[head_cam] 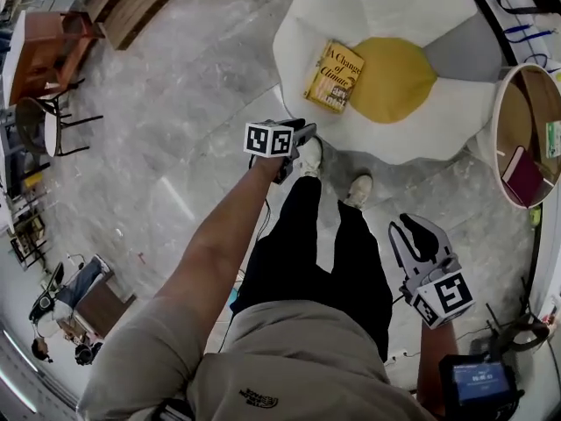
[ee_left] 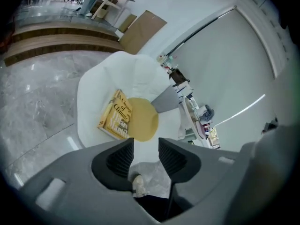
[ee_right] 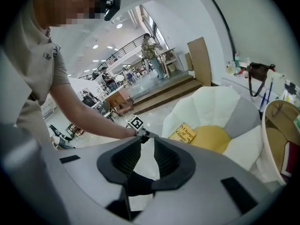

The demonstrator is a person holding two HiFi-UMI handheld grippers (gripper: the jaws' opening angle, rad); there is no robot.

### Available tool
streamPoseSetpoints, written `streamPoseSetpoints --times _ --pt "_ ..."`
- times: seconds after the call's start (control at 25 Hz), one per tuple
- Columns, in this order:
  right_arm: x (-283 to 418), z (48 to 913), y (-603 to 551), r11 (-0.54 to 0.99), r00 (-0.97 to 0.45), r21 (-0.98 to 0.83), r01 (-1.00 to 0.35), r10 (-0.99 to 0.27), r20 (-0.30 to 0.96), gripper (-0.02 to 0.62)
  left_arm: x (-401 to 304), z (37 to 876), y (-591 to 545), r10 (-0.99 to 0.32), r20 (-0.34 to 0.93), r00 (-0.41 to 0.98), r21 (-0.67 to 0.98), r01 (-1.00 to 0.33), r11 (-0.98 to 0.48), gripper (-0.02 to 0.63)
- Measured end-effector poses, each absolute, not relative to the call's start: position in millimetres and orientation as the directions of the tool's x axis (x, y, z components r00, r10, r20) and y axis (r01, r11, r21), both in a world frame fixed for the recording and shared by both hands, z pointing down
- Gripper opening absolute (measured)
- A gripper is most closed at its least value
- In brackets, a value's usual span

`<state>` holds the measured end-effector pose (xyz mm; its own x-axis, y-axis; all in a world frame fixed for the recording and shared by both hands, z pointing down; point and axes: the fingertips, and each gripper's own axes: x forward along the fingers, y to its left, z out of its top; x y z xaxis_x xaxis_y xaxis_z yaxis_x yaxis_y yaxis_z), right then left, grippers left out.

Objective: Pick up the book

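Note:
A yellow book (head_cam: 333, 75) lies flat on a white petal-shaped seat (head_cam: 351, 11), against the seat's yellow centre cushion (head_cam: 394, 79). My left gripper (head_cam: 305, 130) hangs just short of the seat's near edge, below the book. In the left gripper view, the left gripper (ee_left: 146, 145) is open with nothing between its jaws, and the book (ee_left: 116, 115) lies ahead, above them. My right gripper (head_cam: 414, 228) hangs lower right, far from the book. In the right gripper view, the right gripper (ee_right: 147, 146) shows a narrow empty gap, with the book (ee_right: 184, 133) beyond.
A round wooden tub (head_cam: 501, 103) holding a maroon book (head_cam: 524, 175) stands right of the seat. My feet in pale shoes (head_cam: 308, 156) stand on the marble floor before the seat. Wooden steps (head_cam: 131, 3) and chairs (head_cam: 48, 51) are far left.

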<state>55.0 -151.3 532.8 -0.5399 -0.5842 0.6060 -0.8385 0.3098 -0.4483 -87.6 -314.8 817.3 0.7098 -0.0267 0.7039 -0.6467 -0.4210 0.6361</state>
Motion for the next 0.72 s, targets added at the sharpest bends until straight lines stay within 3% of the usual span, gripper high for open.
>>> streamPoseSetpoints --times 0.28,0.72 --pt "60.6 591.1 -179.7 0.249 -0.505 -0.451 -0.857 -0.578 0.64 0.097 -95.6 918.0 -376.0 0.021 0.761 0.649 0.588 -0.675 -0.446 0.207" --pt "64.4 662.7 -192.6 0.196 -0.502 -0.481 -0.854 -0.549 0.668 0.095 -84.9 1011.5 -411.2 0.077 0.765 0.639 0.607 -0.676 -0.418 0.241"
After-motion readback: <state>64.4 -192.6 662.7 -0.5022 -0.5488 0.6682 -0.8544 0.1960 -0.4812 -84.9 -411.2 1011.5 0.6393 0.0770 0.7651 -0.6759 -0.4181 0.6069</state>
